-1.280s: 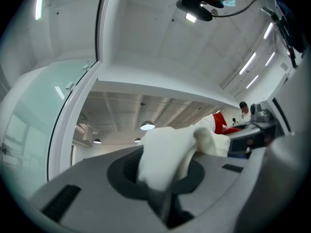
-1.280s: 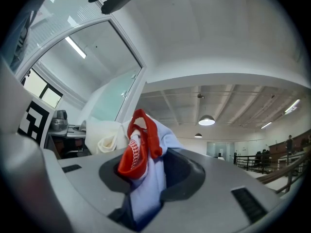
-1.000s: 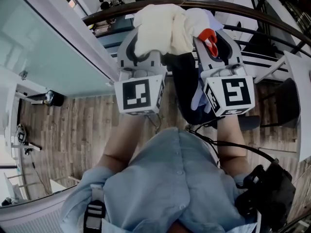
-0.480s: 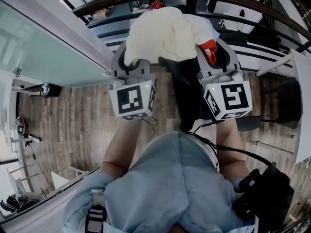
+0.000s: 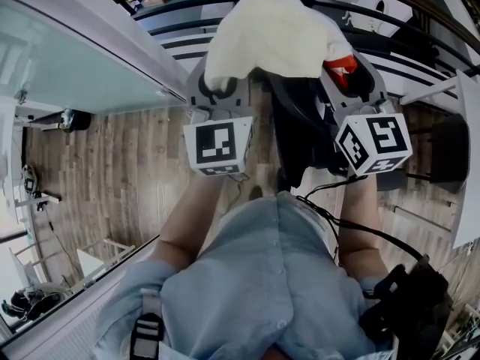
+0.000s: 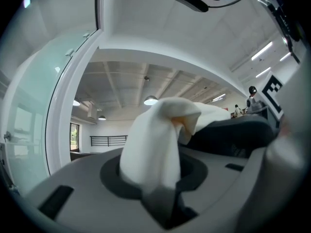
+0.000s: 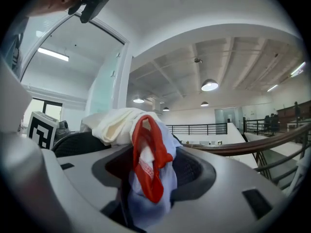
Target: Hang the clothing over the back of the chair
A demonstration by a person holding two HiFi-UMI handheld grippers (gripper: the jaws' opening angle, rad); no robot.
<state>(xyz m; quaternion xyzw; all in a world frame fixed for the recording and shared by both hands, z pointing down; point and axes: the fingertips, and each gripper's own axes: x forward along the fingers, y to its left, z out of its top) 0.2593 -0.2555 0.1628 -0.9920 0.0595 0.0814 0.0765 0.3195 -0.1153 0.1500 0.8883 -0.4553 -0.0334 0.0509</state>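
Two grippers held a cream garment (image 5: 274,28) draped across the top edge of a black mesh chair back (image 5: 296,137), which stood between them in the head view. Compared with a second earlier, both tools sat higher in that view. The cloth, then bunched between them, now lay spread wider over the chair's top.

The left gripper (image 5: 219,88) had a cream fold between its jaws. The jaws were opening, though the fold narrowed down into the slot as if the pads were pinching it. The right gripper (image 5: 347,70) was also opening, and its jaws stood much wider than in the earlier frames. A red-trimmed edge (image 7: 146,154) and pale blue fabric (image 7: 155,198) hung loosely in that gap, with dark space on either side. In the right gripper view the cream cloth lay on the mesh just left of the jaws.

Under the person's light blue shirt (image 5: 262,276) ran a wood-plank floor (image 5: 112,163). A frosted glass wall (image 5: 67,66) with a white frame rose on the left side. Dark horizontal railings (image 5: 180,40) crossed beyond the chair, and a brown wooden handrail (image 7: 252,142) curved off on the right side. Round ceiling lamps (image 7: 210,85) lit a large white hall behind.
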